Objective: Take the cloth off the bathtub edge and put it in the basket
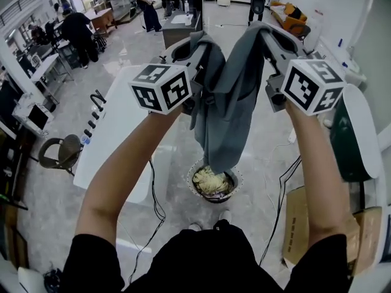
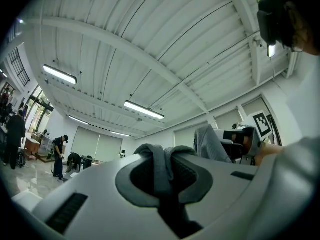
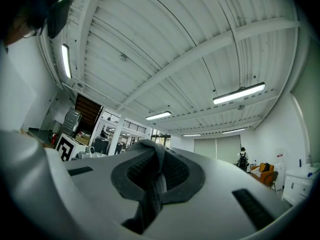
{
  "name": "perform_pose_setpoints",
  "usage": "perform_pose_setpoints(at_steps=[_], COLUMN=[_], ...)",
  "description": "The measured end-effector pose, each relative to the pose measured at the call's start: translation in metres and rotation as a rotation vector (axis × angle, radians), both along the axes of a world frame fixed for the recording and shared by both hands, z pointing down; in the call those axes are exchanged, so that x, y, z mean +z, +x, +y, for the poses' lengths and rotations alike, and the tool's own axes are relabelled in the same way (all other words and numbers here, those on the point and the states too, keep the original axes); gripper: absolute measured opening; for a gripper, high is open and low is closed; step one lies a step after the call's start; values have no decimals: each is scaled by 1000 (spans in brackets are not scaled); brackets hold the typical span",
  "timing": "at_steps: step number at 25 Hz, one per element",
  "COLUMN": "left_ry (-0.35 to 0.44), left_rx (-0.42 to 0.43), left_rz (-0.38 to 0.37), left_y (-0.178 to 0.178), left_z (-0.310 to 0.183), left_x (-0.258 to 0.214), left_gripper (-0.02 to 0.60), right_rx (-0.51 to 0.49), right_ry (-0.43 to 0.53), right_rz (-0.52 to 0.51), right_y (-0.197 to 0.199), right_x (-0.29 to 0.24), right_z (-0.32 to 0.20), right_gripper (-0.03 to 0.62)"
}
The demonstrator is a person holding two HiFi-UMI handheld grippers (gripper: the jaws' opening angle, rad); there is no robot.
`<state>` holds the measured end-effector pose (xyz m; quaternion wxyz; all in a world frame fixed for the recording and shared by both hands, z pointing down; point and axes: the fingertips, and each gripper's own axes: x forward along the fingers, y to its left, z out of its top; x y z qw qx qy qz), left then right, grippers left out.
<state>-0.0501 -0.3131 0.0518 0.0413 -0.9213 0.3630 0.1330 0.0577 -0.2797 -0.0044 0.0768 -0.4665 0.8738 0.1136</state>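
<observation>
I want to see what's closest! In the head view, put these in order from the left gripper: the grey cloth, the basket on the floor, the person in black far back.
1. cloth: pinched in the left gripper, hanging down the middle.
2. basket: on the floor, straight below the cloth.
3. person in black: far across the room, upper left.

Reading clock positions off the basket in the head view: dropping straight into it looks open to me, only the hanging cloth fills that column. White slab crowds 9 o'clock, white-rimmed green unit sits at 3, cardboard box at 4, and cables trail across the floor at 7.
</observation>
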Motion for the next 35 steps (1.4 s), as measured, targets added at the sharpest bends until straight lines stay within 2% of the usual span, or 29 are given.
perform_pose_setpoints(at_steps=[4,8,13,19,22,26,29,31,35], left_ry=[-52,-93,-181,-299,-376,-497,-557,-592,-651], left_rx=[12,7,65,96,101,58,33,21,-20], left_rz=[-5,-22,-10,-23,-32,-7,6,-10,-50], left_y=[2,0,3,24,32,34,41,47,57], left_z=[2,4,-3,-12,-17,-35,-49,-50,-49], left_x=[39,87,164,282,351,451,521,570,671], left_gripper=[48,48,48,48,48,48,48,48,48], right_rx=[13,4,32,43,61,57,39,24,-15], right_ry=[-50,-139,-226,-350,-465,-583,-646,-692,-745], right_rz=[-8,-14,-13,27,1,12,8,-8,30], right_y=[6,5,2,8,19,25,29,27,14], right_x=[41,98,175,295,371,478,554,609,715], right_z=[-1,0,-8,-20,-26,-40,-51,-53,-53], right_gripper=[34,34,34,34,34,34,34,34,34])
